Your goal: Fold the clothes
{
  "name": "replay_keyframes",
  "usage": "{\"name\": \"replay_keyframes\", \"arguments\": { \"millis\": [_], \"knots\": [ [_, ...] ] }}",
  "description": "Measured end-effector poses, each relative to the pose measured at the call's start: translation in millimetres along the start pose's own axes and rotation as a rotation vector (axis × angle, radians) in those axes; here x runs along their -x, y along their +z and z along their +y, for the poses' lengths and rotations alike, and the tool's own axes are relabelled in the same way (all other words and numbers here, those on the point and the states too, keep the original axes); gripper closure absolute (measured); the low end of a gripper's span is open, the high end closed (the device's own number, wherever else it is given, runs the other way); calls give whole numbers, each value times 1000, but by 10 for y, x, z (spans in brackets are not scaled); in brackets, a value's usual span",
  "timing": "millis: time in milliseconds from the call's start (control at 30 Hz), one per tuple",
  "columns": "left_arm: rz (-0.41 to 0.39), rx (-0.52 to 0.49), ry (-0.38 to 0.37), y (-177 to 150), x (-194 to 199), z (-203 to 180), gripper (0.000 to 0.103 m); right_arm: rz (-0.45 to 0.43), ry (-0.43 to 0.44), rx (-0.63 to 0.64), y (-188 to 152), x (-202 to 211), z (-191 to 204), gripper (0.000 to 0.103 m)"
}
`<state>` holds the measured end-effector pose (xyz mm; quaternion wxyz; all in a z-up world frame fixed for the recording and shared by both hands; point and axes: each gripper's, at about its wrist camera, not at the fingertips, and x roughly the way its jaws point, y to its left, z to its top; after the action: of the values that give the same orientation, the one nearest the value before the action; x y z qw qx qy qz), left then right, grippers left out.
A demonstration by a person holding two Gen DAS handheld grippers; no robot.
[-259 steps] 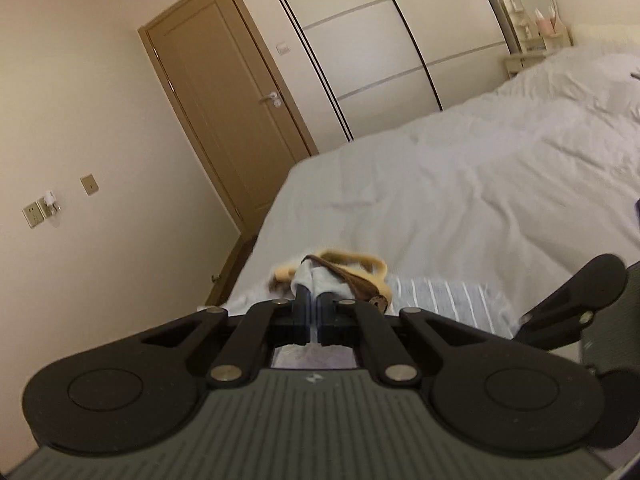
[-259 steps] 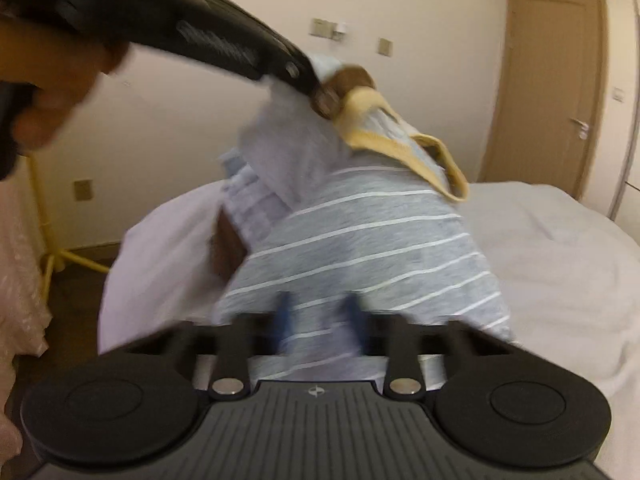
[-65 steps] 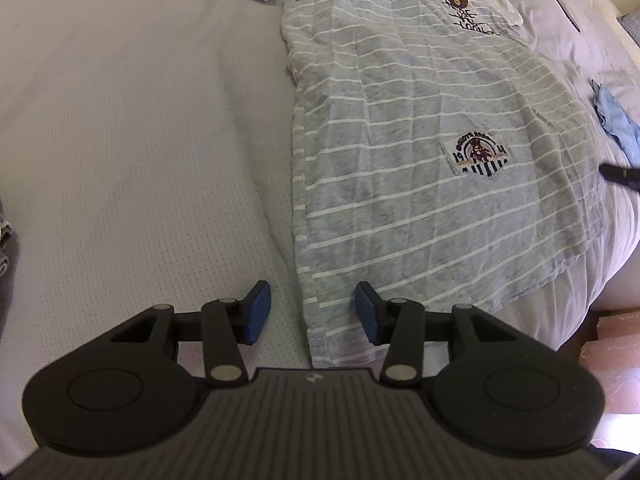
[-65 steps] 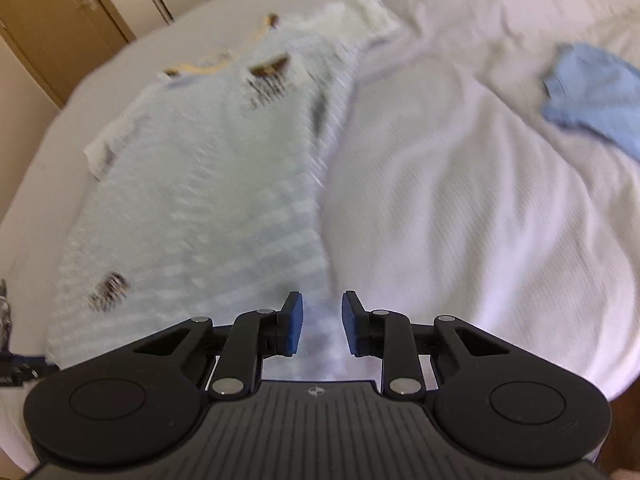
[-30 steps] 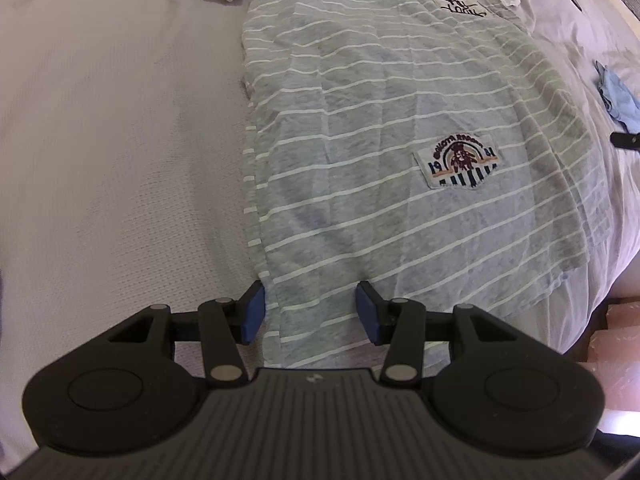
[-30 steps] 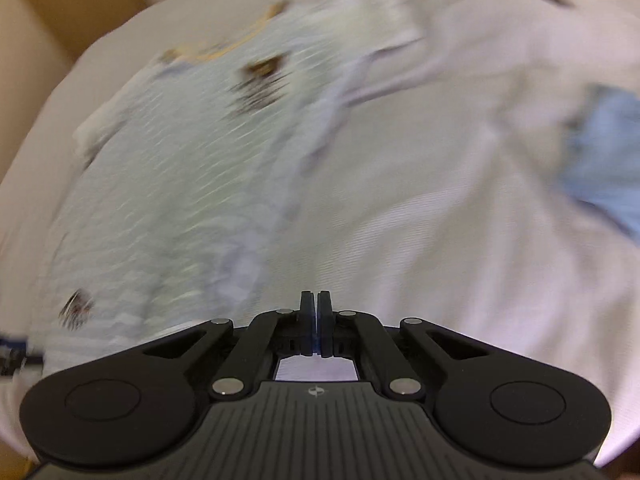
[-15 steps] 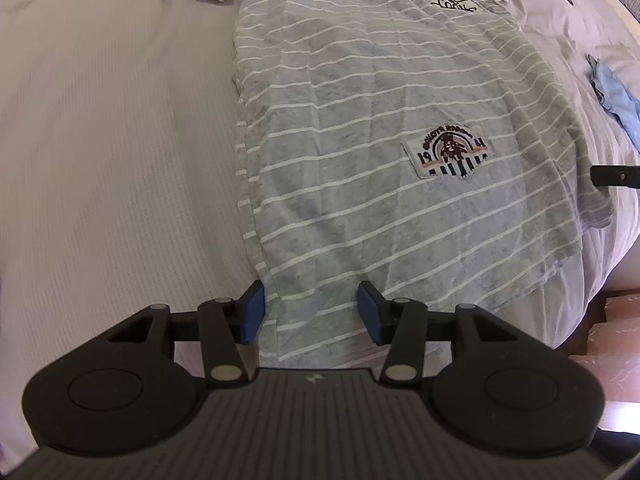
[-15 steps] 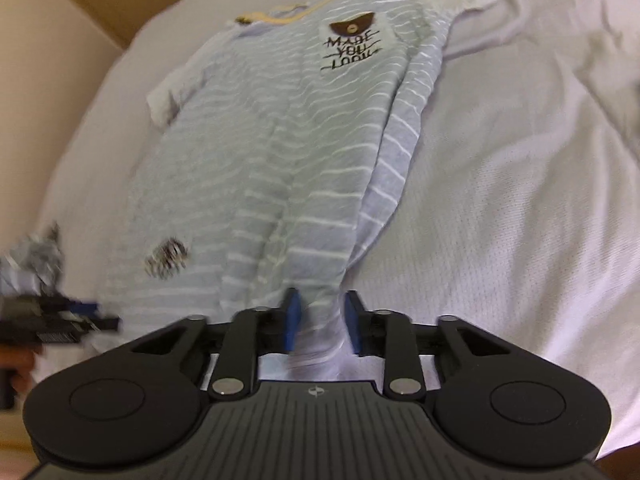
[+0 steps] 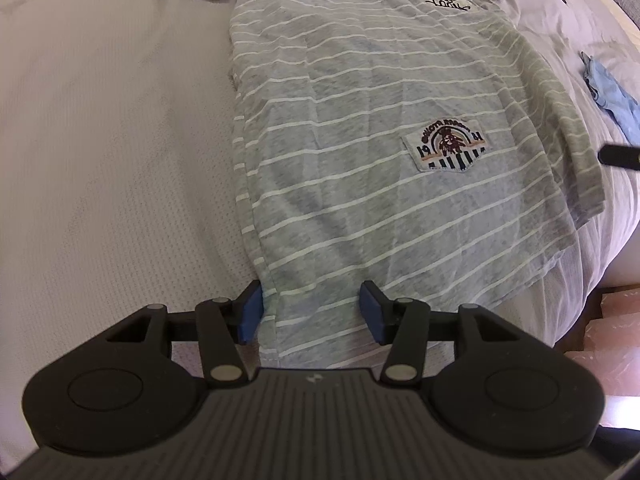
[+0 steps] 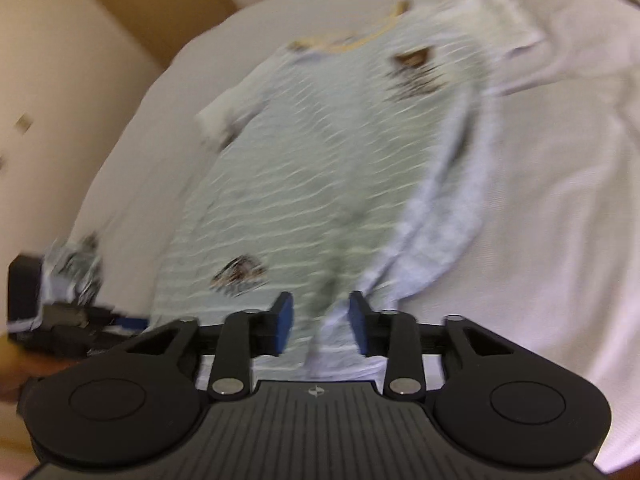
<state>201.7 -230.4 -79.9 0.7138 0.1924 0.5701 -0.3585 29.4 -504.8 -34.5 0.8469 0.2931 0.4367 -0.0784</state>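
Note:
A grey T-shirt with white stripes [image 9: 360, 152] lies flat on the bed, its collar far from me and its hem near. The left gripper [image 9: 311, 312] hovers over the hem's left corner. Its jaws are opening a little, the corner lies between the blue pads [image 9: 250, 314], and they do not press it. In the blurred right wrist view the shirt [image 10: 320, 168] has a bunched fold along its right side. The right gripper [image 10: 320, 320] is at that lower right hem, its jaws opening with loose cloth between them. Its black tip [image 9: 620, 156] shows in the left wrist view.
The white bedsheet [image 9: 100, 140] spreads left of the shirt. A light blue cloth [image 9: 612, 96] lies at the right. The bed's edge drops to a pink floor [image 9: 600, 320] at lower right. The other gripper and a hand [image 10: 60, 320] sit at the left.
The right gripper was shut away from the shirt; it has swung over the lower right hem and opened. The left gripper has stayed at the hem's left corner.

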Motion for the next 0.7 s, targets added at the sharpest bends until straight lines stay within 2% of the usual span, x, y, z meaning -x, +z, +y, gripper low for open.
{"name": "replay_keyframes", "arguments": {
  "millis": [33, 67, 133, 167, 200, 233, 300, 367, 400, 467, 533, 700],
  "knots": [
    [0, 2, 0, 1, -7, -8, 56, 1, -25, -13, -23, 11, -35, 43],
    [-1, 3, 0, 2, -12, -14, 55, 16, -37, -31, -47, -12, -82, 40],
    [0, 0, -2, 5, -8, -2, 55, 51, -14, -43, -74, -113, -109, 41],
    [0, -2, -2, 6, -6, 4, 55, 62, -9, -37, -77, -159, -87, 49],
    [0, -3, -3, 6, -4, 11, 55, 68, -22, -20, -69, -197, -36, 80],
    [0, -5, -4, -2, -1, 24, 55, 62, -31, 4, -52, -210, 36, 93],
    [2, -8, -5, -22, 1, 51, 54, 25, -12, 70, 9, -173, 250, 93],
    [2, -4, -5, -27, 4, 58, 54, 33, 97, 125, 73, -191, 474, 91],
    [2, -1, -5, -26, 7, 60, 54, 45, 138, 138, 92, -213, 542, 86],
    [0, 0, -5, -27, 16, 62, 54, 41, 188, 131, 126, -225, 584, 82],
    [-4, 1, -7, -36, 21, 70, 54, 12, 163, 81, 129, -205, 518, 53],
    [-8, 13, -8, -75, 18, 101, 53, -11, 18, -19, 130, -185, 209, 52]
  ]
}}
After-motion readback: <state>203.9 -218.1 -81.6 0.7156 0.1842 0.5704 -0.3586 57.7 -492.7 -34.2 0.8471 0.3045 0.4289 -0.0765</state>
